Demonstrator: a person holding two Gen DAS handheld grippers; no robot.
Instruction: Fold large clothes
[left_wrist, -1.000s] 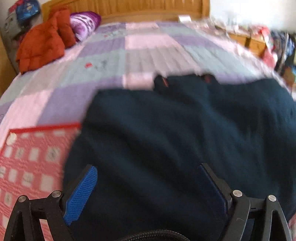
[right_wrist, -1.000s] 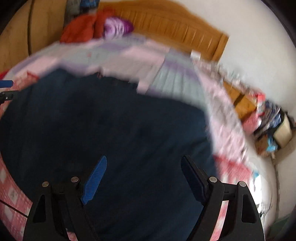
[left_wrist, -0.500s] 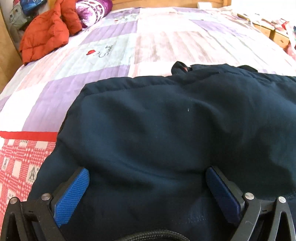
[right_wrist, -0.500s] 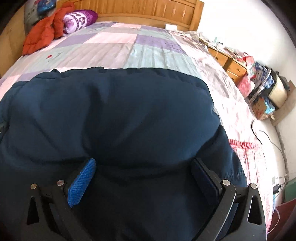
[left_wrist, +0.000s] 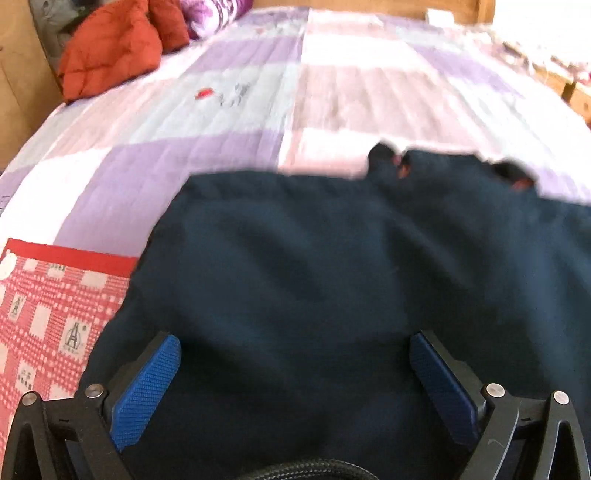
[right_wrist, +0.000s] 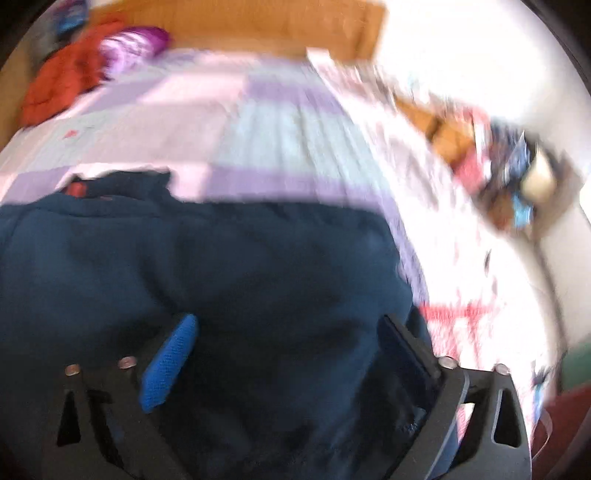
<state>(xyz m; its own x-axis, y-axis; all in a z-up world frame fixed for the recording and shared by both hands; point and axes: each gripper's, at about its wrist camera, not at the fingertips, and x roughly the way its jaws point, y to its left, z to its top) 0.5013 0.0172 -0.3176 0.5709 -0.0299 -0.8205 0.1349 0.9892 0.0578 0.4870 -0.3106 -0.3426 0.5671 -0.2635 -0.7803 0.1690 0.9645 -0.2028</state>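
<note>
A large dark navy garment (left_wrist: 332, 277) lies spread on the bed and fills the lower part of both views; it also shows in the right wrist view (right_wrist: 221, 277). Small red details show at its far edge (left_wrist: 400, 170). My left gripper (left_wrist: 295, 350) is open, its blue fingers spread just above the cloth near the garment's near left part. My right gripper (right_wrist: 288, 336) is open over the garment's near right part. Neither holds cloth. Both views are motion-blurred.
The bed has a purple, pink and grey patchwork quilt (left_wrist: 295, 92) and a red checked sheet (left_wrist: 44, 302) at the near left. An orange-red jacket (left_wrist: 110, 48) and purple pillow (right_wrist: 133, 44) lie by the wooden headboard (right_wrist: 240, 26). Cluttered bedside furniture (right_wrist: 498, 162) stands at the right.
Both grippers have drawn back and up from the garment, so more quilt shows beyond it. Both stay open and empty. The garment lies as before.
</note>
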